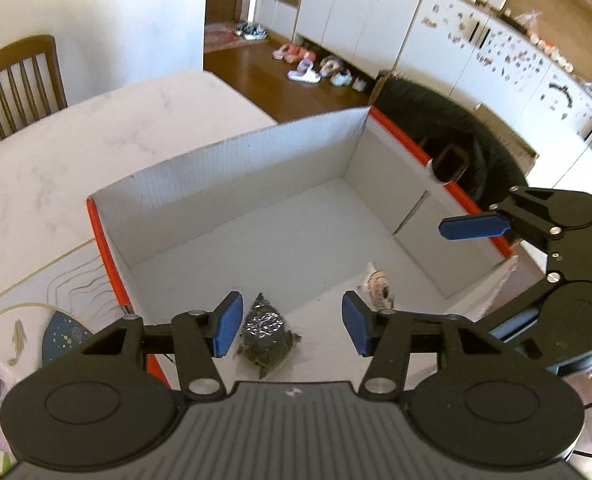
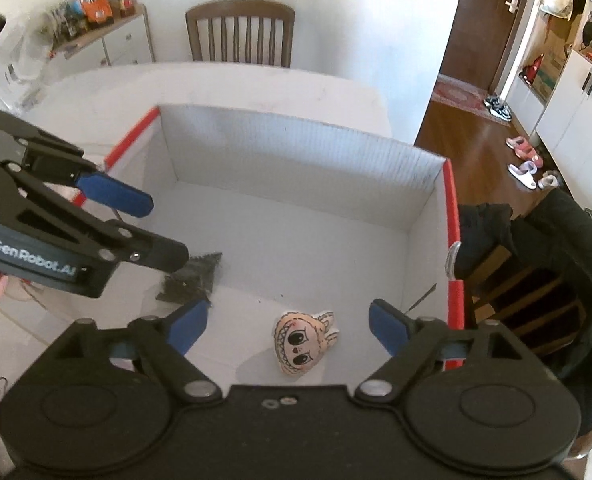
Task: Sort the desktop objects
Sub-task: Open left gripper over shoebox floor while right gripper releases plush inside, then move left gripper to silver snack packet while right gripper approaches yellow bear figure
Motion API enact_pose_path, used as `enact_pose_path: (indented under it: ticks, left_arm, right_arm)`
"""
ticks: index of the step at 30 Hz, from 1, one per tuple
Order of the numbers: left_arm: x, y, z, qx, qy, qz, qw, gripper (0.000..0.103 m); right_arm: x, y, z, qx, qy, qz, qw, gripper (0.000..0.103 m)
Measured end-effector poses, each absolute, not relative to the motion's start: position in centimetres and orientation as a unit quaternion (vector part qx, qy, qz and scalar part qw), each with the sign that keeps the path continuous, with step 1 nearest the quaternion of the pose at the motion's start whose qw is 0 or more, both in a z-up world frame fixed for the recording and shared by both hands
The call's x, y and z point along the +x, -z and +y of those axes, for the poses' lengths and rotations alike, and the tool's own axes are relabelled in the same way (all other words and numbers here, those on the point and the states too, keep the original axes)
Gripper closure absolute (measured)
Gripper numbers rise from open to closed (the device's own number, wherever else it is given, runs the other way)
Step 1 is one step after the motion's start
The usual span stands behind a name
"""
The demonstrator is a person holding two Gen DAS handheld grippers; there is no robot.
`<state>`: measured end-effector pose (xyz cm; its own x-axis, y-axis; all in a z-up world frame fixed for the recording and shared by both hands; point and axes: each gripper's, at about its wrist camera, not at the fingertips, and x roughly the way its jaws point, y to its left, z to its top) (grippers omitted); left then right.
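On the box [image 2: 453, 216] floor, a cartoon-faced plush [image 2: 304, 343], a dark crinkly packet [image 1: 264, 336].

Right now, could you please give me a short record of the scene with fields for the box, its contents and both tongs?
box: white carton with red edges, open top, on a pale table
contents: dark packet and cartoon-face pouch, both lying on the box floor, apart
left tongs: open, above the packet, holding nothing
right tongs: open, above the pouch, holding nothing
beyond table: wooden chair
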<state>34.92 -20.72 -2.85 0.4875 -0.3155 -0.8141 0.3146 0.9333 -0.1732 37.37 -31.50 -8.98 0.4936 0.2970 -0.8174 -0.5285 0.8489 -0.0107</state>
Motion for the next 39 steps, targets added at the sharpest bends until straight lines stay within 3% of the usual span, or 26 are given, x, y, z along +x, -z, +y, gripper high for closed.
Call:
enact_pose_path:
  ticks: [5, 7, 12, 26, 32, 39]
  left_arm:
    - [33.3, 1.4, -19.8, -0.019, 0.184, 0.447, 0.875, 0.042]
    - [32.5, 0.8, -19.1, -0.033, 0.182, 0.438, 0.88, 0.034]
    - [30.6, -0.6, -17.8, -0.046, 0.175, 0.412, 0.893, 0.034]
    - [25.2, -1.6, -13.3, -0.057, 0.16, 0.372, 0.913, 0.019]
    - [23.2, -1.4, -10.2, -0.071, 0.147, 0.365, 0.917, 0.0]
    - [20.6, -0.7, -5.4, -0.076, 0.127, 0.36, 0.921, 0.0]
  right_arm:
    - [36.1, 7.6, -32.0, -0.124, -0.249, 0.42, 0.864, 0.009]
    - [35.7, 7.1, -31.8, -0.121, -0.252, 0.411, 0.868, 0.007]
    - [34.4, 6.0, -31.5, -0.11, -0.255, 0.394, 0.876, 0.006]
    - [30.8, 4.5, -28.3, -0.084, -0.266, 0.365, 0.888, 0.001]
    - [28.8, 4.6, -25.1, -0.093, -0.269, 0.355, 0.891, 0.001]
    - [27.0, 5.0, -21.5, -0.078, -0.267, 0.357, 0.892, 0.001]
